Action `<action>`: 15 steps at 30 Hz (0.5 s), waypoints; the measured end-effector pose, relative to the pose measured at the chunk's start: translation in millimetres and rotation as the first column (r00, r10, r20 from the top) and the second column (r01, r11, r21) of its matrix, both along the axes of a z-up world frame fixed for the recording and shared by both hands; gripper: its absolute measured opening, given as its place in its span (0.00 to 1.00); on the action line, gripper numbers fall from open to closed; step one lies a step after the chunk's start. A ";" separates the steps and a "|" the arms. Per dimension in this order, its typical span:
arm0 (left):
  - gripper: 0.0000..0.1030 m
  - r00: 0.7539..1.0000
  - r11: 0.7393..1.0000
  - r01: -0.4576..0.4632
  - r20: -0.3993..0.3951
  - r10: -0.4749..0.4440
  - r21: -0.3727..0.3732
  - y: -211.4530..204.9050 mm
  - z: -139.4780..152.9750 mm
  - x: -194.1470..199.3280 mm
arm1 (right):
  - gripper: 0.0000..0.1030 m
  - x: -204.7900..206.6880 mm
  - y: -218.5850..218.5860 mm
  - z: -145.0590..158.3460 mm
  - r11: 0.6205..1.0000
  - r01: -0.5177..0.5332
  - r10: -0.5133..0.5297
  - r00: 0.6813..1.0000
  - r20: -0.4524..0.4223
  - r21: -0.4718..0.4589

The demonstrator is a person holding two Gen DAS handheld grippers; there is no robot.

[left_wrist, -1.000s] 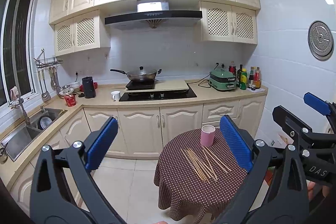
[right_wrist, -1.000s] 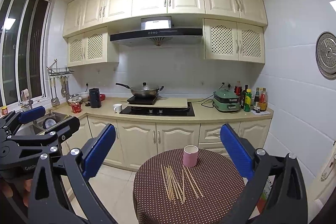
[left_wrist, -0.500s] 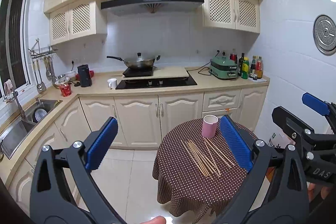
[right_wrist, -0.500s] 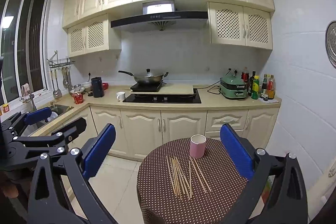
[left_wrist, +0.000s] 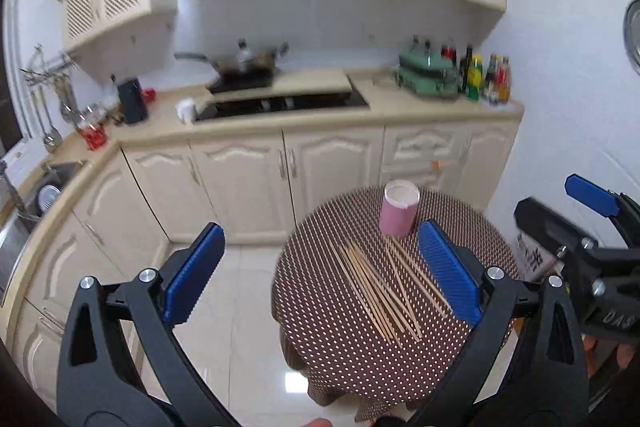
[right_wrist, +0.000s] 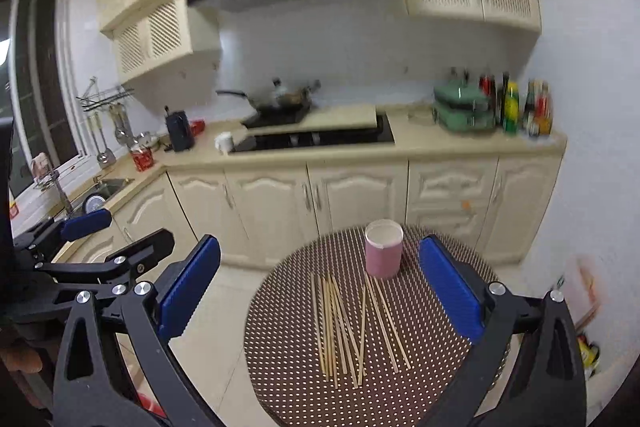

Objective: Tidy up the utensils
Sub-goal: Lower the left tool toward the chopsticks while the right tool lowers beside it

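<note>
Both grippers hang in the air above and short of a small round table (left_wrist: 328, 339) covered in a brown cloth with white dots, and neither holds anything. The left gripper (left_wrist: 324, 275) has its blue-padded jaws spread wide, with bare floor and the table's left side showing between them; in the right wrist view it appears at the left edge of the frame. The right gripper (right_wrist: 320, 287) is likewise spread wide and empty, its jaws framing the table from above; in the left wrist view it shows at the right edge. The task's things lie on the cloth: a loose bundle of wooden chopsticks (right_wrist: 352, 327), most lying side by side with a few crossing at slight angles, scattered flat in the lower middle of both frames (left_wrist: 380, 291). Just behind their far ends stands a pink cup (right_wrist: 383, 253) upright, its open mouth up, near the table's far edge (left_wrist: 400, 213). Beyond the table runs a cream kitchen counter (right_wrist: 440, 143) with a black hob (right_wrist: 320, 139), a wok (right_wrist: 280, 99), a green appliance (right_wrist: 464, 107) and a row of bottles (right_wrist: 516, 103), all blurred.
</note>
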State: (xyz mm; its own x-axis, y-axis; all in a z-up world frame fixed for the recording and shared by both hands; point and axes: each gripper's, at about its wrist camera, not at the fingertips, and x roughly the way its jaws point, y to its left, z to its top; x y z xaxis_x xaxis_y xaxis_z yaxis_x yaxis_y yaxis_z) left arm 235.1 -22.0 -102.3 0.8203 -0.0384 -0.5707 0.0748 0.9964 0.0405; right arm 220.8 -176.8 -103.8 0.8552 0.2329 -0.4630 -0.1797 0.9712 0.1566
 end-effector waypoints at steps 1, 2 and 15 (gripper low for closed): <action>0.93 1.000 1.000 -0.001 -0.028 0.001 -0.002 -2.5 -8.7 13.4 | 0.93 10.2 -4.6 -5.9 1.000 0.003 -0.003 1.000 -0.022 0.002; 0.93 0.998 1.000 -0.003 -0.056 0.003 -0.005 -4.2 -16.6 23.9 | 0.93 22.5 -9.9 -14.3 1.000 0.007 -0.007 0.999 -0.051 -0.001; 0.93 0.881 0.998 -0.043 -0.472 0.018 -0.042 -19.5 -174.7 172.2 | 0.93 150.3 -59.1 -139.3 0.997 -0.022 -0.013 0.910 -0.415 -0.079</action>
